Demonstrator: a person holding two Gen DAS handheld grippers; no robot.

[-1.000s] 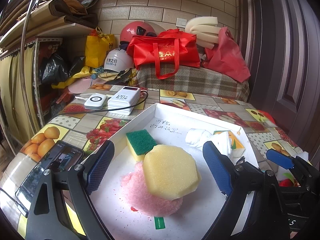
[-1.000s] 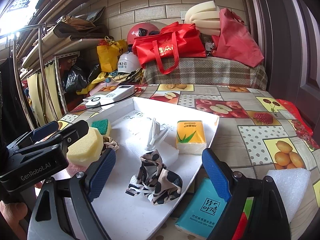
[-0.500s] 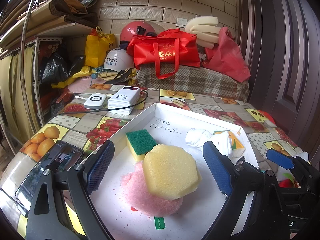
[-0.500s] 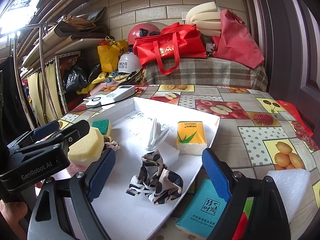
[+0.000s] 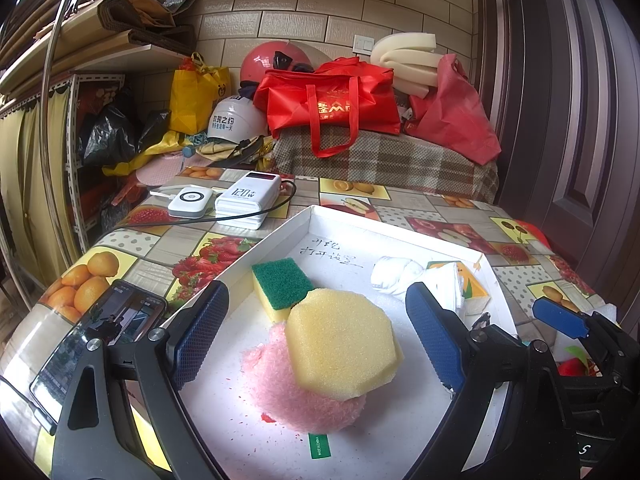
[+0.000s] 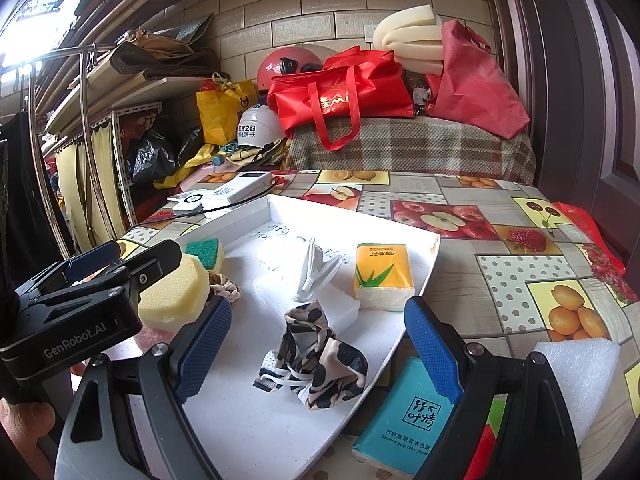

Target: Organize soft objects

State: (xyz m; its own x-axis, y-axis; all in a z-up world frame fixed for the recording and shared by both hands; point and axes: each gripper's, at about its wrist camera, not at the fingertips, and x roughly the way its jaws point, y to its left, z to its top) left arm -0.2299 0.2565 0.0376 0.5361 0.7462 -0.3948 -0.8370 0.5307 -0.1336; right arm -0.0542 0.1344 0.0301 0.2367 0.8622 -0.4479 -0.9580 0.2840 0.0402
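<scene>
A white tray (image 5: 280,236) (image 6: 416,304) holds soft things. In the left wrist view a yellow octagonal sponge (image 5: 340,344) lies on a pink fluffy cloth (image 5: 280,384), behind them a green-topped sponge (image 5: 280,284). My left gripper (image 5: 316,340) is open and empty, its fingers either side of the yellow sponge, above it. In the right wrist view a leopard-print cloth (image 6: 316,356) lies between the fingers of my open, empty right gripper (image 6: 316,352). A yellow tissue pack (image 6: 382,276) and a white cloth (image 6: 312,268) lie farther back.
A teal tissue pack (image 6: 408,416) and white foam (image 6: 576,372) lie right of the tray. A phone (image 5: 96,336) lies left of it. Power banks (image 5: 244,200) with a cable sit at the table's far left. Red bags (image 5: 332,100) and helmets stand behind.
</scene>
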